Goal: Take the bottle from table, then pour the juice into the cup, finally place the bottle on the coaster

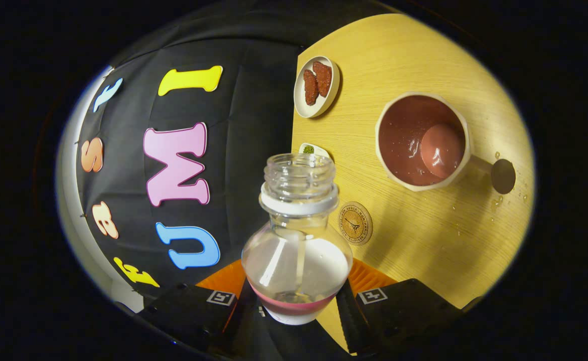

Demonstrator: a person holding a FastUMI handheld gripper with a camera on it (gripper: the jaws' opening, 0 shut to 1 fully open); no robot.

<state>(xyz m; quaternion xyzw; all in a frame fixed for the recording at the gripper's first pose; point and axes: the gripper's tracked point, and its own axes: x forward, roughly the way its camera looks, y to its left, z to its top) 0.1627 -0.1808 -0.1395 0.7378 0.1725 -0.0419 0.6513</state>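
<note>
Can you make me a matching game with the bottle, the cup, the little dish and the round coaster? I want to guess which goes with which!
Things:
1. bottle
2. cup
3. little dish
4. round coaster

Clues:
A. holds two reddish-brown pieces
B. flat on the table, nothing on it
C. clear, cap off, gripped between the gripper fingers
D. reddish-brown inside, with a handle

Pairs: 1-C, 2-D, 3-A, 4-B
</note>
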